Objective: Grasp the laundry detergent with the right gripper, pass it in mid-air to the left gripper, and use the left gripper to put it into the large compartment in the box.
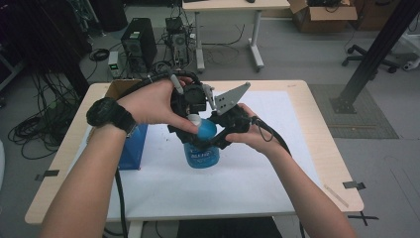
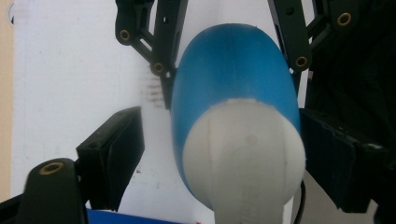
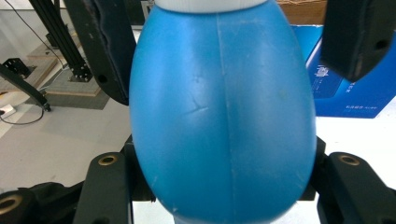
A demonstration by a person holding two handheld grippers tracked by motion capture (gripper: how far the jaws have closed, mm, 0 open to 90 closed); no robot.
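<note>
Blue bottle [image 1: 202,144] | stands upright mid-tabletop, long axis vertical, white cap [image 2: 243,154] on top | right gripper [image 1: 225,130] clamps its rounded body from the side | left gripper [image 1: 194,111] over the top, jaws straddle the cap: one pad touches, the other apart, not yet pressing | blue box [image 1: 132,148] toward left edge

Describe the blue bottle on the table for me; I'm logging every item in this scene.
The blue bottle stands upright on the white table mat. It looks like smooth plastic with an egg-shaped bulb, a mould seam and a white cap; its lower body bears pale lettering. The right gripper clamps the bulb from both sides. The left gripper straddles the cap, one pad touching it, the other apart.
</note>
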